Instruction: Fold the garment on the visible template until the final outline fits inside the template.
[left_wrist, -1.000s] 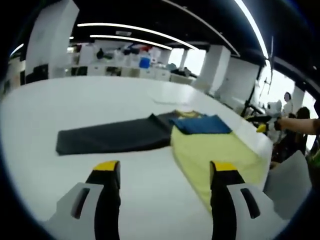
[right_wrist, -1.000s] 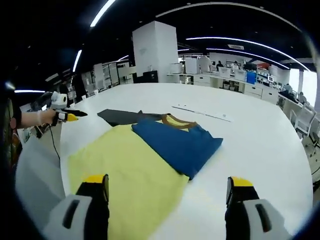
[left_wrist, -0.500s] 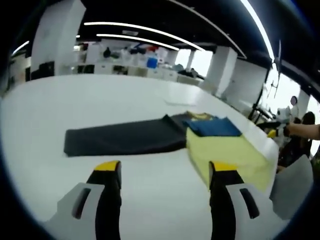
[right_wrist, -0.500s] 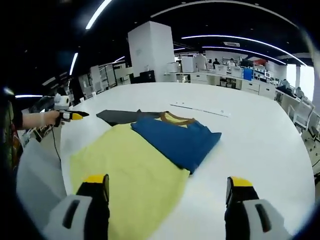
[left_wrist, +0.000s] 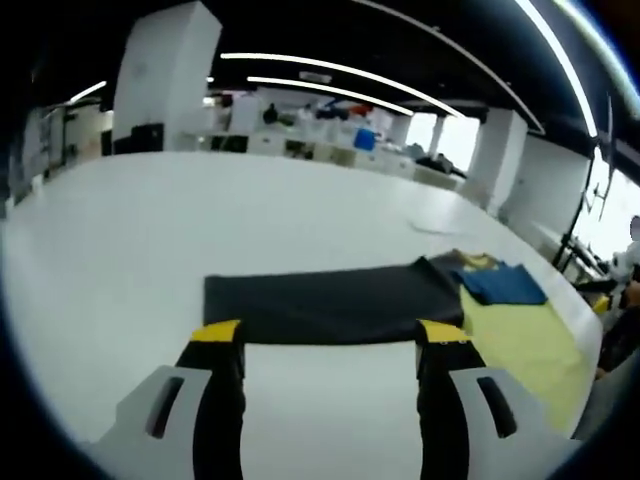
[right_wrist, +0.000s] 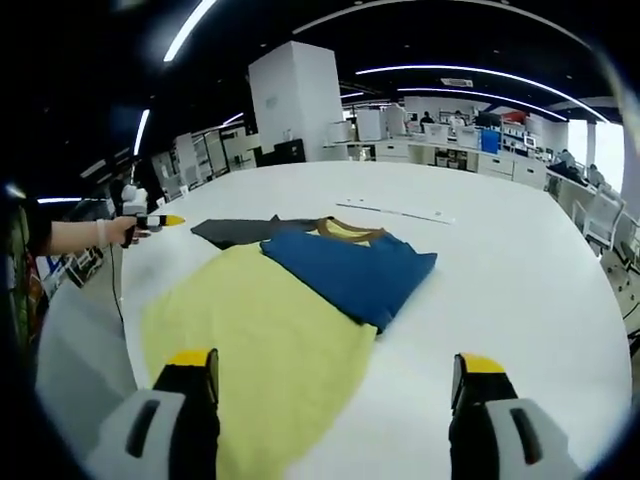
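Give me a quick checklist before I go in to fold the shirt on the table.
1. Left tongs open and empty: ok.
2. Right tongs open and empty: ok.
3. Yellow cotton shirt lying flat on the white table: ok.
4. Folded blue cloth off the yellow shirt: not ok, it overlaps the collar end.
5. Dark grey rectangular template mat under the shirt: not ok, it lies mostly beside it.
6. All items visible: ok.
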